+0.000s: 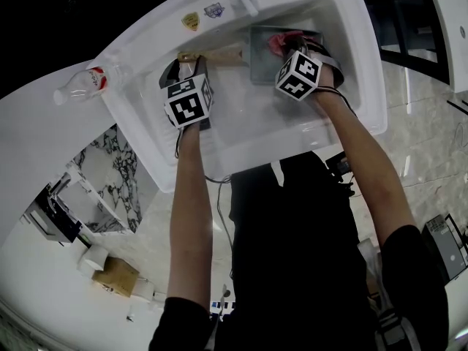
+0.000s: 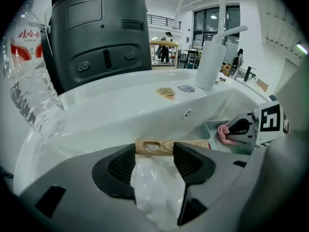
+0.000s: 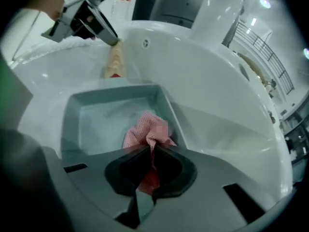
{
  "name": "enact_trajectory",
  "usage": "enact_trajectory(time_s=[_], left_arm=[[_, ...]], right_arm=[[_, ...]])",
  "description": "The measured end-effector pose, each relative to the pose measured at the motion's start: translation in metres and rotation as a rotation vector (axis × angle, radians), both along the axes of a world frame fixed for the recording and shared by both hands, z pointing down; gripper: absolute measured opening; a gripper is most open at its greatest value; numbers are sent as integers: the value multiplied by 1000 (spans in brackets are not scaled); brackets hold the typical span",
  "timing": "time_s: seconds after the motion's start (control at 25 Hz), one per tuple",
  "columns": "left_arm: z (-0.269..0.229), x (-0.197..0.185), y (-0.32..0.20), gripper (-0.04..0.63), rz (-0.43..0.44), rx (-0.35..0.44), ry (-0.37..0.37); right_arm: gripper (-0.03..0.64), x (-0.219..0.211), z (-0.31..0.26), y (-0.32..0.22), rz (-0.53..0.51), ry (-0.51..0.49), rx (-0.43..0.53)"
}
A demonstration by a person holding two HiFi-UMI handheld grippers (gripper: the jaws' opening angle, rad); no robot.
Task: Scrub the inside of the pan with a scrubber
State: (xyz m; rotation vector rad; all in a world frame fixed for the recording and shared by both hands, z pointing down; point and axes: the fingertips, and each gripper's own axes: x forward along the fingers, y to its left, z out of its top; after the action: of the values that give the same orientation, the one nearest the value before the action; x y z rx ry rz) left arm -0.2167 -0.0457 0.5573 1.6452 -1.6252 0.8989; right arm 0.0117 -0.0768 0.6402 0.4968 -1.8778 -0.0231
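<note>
**Head view.** In sink (image 1: 241, 134): square grey pan (image 1: 262, 68), wooden handle (image 1: 219, 55) pointing left. At handle end, left gripper (image 1: 189, 64). Over pan, right gripper (image 1: 294, 44) with pink scrubber (image 1: 280, 41). On sink rim, bottle (image 1: 88, 82).

**Left gripper view.** Jaws wide apart, nothing clamped. Handle crosswise just past tips; contact uncertain.

**Right gripper view.** Jaws clenched on scrubber. Wad hanging inside pan near one wall; touching floor or not, unclear. Floor pale, wet-looking.

**Progress, as judged.** Tool gripped and placed inside pan. Scrubbing begun at most. Handle not yet secured. Most of inside seemingly left.
</note>
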Motion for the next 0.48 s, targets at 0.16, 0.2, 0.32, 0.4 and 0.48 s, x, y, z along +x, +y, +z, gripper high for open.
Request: enact_trajectory(time_s=[0.16,0.2,0.32,0.4,0.48], left_arm=[[-1,0,0,259,-2,-4,-1],[-1,1,0,259,0,-5,-1],[0,1,1,259,4,-7,-3],[-1,1,1,259,4,-8,-6],[-1,2,1,259,2,-7,-8]], right_arm=[[40,21,2,-4,50,132,34],[38,18,1,2,45,119,10],[40,1,1,34,-19,46,-110],[40,-8,0,58,-78,14,-207],[40,-12,0,79,-125,-5,-313]])
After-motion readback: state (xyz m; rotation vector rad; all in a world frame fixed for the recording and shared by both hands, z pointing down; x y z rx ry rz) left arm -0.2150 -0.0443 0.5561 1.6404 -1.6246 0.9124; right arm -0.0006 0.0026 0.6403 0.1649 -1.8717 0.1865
